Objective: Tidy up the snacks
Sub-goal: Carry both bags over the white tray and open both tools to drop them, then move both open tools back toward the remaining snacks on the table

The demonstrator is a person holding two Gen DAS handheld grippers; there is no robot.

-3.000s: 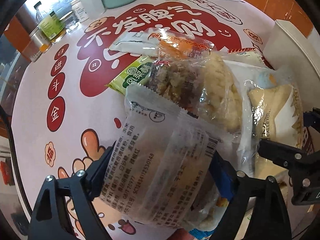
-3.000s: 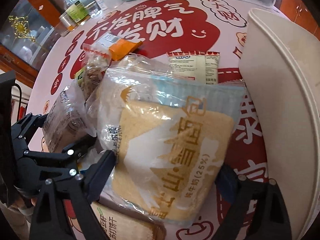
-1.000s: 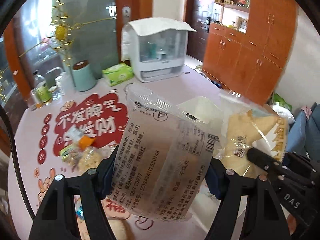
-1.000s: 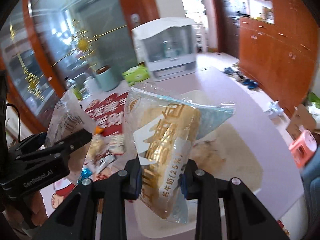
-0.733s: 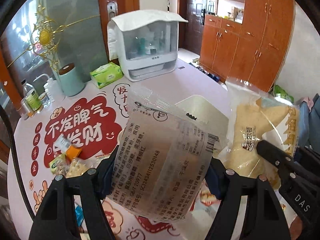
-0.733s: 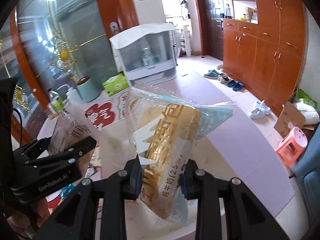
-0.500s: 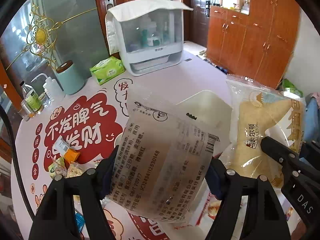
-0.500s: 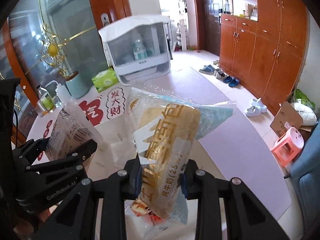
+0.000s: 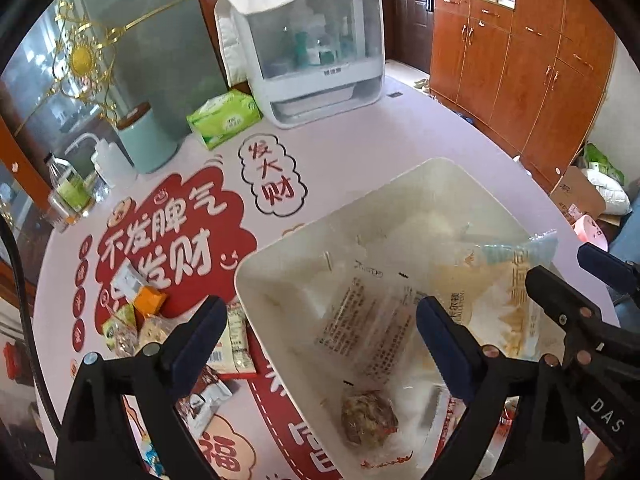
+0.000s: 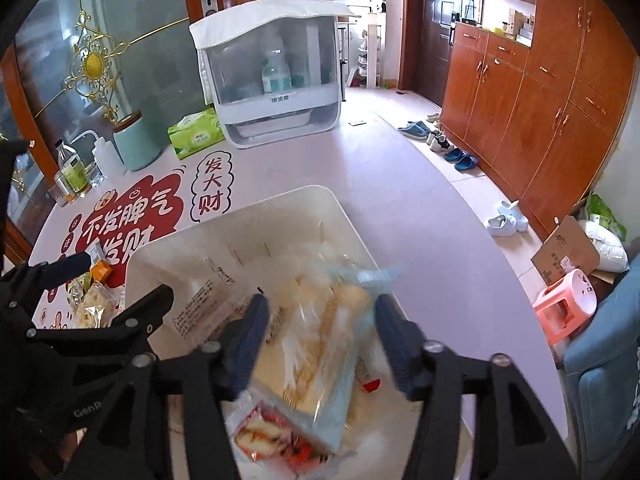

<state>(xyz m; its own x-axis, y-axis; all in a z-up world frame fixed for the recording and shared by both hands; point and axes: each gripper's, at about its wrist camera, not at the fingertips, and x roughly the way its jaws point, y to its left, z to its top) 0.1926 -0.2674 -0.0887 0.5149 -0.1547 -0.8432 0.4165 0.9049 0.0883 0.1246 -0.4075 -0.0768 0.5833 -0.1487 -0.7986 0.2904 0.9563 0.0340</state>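
Snacks lie in the white bin (image 9: 256,280): in our left wrist view the clear packet (image 9: 368,320) sits below our left gripper (image 9: 320,320), whose jaws are opening wide and hold nothing; more snacks (image 9: 140,320) lie left on the table (image 9: 360,140). In our right wrist view the bread bag (image 10: 316,340) sits between our right gripper's (image 10: 318,332) opening jaws, pads clear of it

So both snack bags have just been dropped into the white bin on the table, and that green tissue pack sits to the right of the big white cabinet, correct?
Not quite. The green tissue pack sits to the left of the big white cabinet, as the right wrist view shows. The rest holds: both snack bags, the clear one and the yellow bread bag, lie in the white bin on the table.
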